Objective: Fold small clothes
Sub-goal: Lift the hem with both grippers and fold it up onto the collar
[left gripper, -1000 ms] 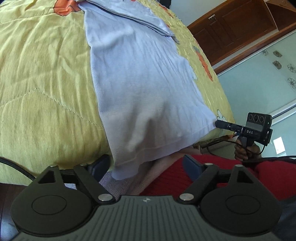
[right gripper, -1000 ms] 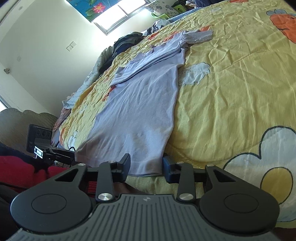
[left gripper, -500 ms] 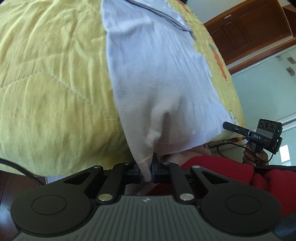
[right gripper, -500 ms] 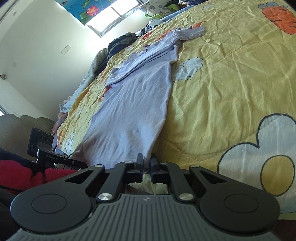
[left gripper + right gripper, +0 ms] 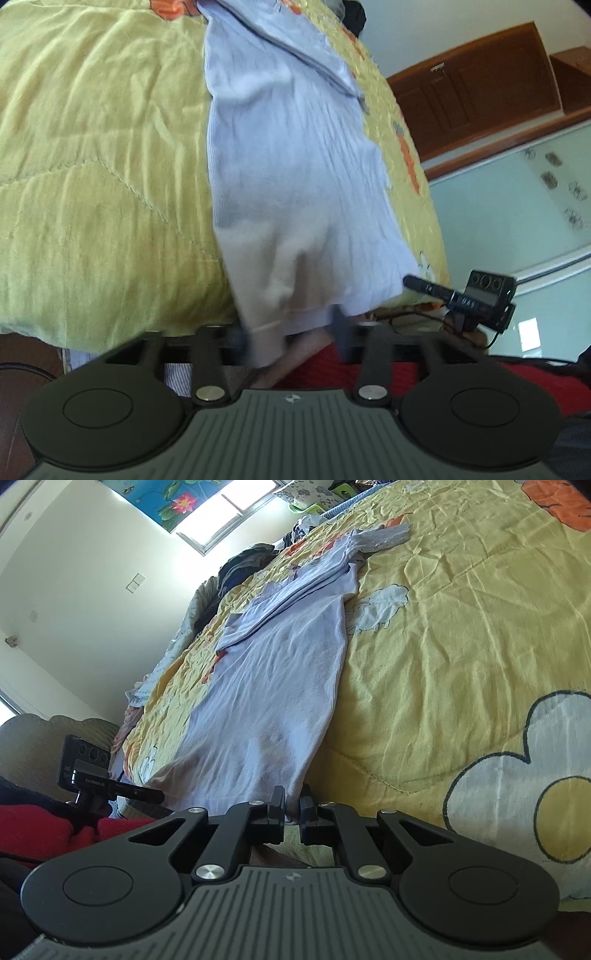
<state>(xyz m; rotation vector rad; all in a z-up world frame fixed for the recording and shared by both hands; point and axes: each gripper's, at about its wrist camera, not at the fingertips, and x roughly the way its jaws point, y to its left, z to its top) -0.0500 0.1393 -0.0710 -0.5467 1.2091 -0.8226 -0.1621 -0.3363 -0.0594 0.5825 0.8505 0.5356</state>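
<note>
Two grippers sit at the near edge of your bed (image 5: 461, 635), each at one bottom corner of the pale blue shirt (image 5: 273, 701). That shirt lies flat and lengthwise on the yellow quilt (image 5: 92, 166), its sleeves folded in across the far end and its hem hanging just over the near edge of the bed.

Your left gripper (image 5: 291, 332) has just been opening: its fingers (image 5: 341, 326) now stand wide apart, blurred in the left wrist view. The shirt's hem corner droops down between them, and neither pad presses on it, so nothing is held on that side.

Your right gripper (image 5: 291, 808) has its fingers (image 5: 276, 806) drawn almost together, with only a narrow slit between them. They have eased apart very slightly in the last moment. A small bit of the shirt's hem corner sits in that slit and looks pinched between the pads, though the contact itself is hard to make out.

From each wrist view you can see the other gripper low at the far corner of the hem. A red sleeve (image 5: 33, 830) shows beside it.

At the far side of the bed a pile of dark clothes (image 5: 243, 563) rests against the wall below the bright window (image 5: 225, 520). In the left wrist view a brown wooden cabinet (image 5: 480, 85) stands beyond the bed.
</note>
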